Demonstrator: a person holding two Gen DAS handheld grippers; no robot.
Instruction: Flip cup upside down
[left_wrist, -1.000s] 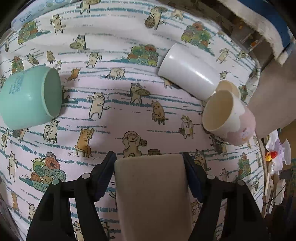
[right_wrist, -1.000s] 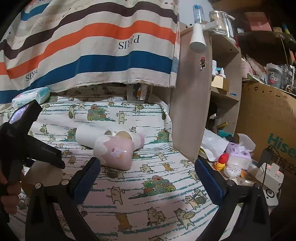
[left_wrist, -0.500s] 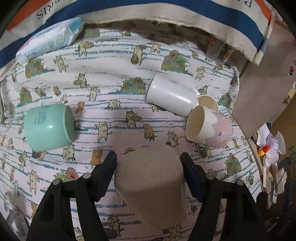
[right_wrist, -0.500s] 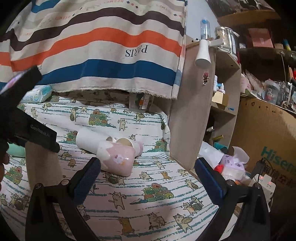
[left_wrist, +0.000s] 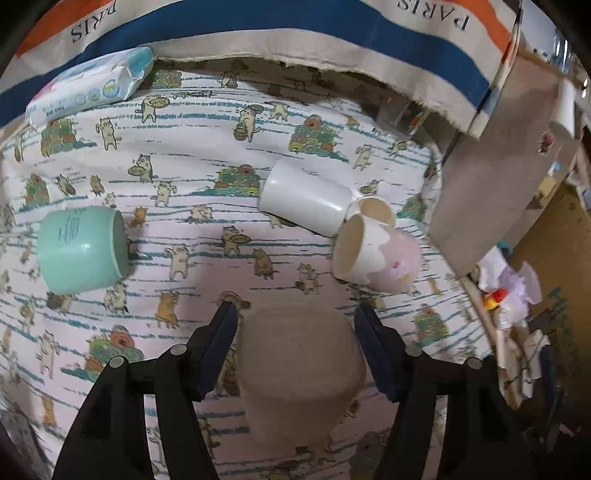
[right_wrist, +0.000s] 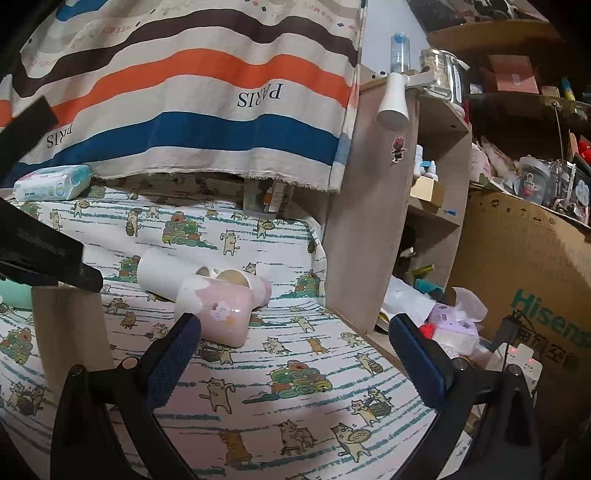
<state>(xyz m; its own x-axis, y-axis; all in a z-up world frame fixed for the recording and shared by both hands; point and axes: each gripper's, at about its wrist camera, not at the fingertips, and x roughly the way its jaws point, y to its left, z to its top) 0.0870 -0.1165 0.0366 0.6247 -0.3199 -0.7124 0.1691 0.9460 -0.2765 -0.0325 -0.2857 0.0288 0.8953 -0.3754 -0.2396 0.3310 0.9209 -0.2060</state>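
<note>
The beige cup (left_wrist: 299, 376) is standing base-up between the left gripper (left_wrist: 295, 350) fingers, which are parting with gaps either side. Withdrawing crookedly risks a finger clipping and toppling it on the soft bed (left_wrist: 207, 155). The right gripper (right_wrist: 295, 354) is hovering spread, empty.

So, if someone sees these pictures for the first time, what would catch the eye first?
Probably the beige cup, standing upside down on the cat-print cloth between the open jaws of the left gripper, with gaps on both sides. Next, the cups lying on their sides: a mint cup at left, and a white cup and pink cup together at right.
</note>
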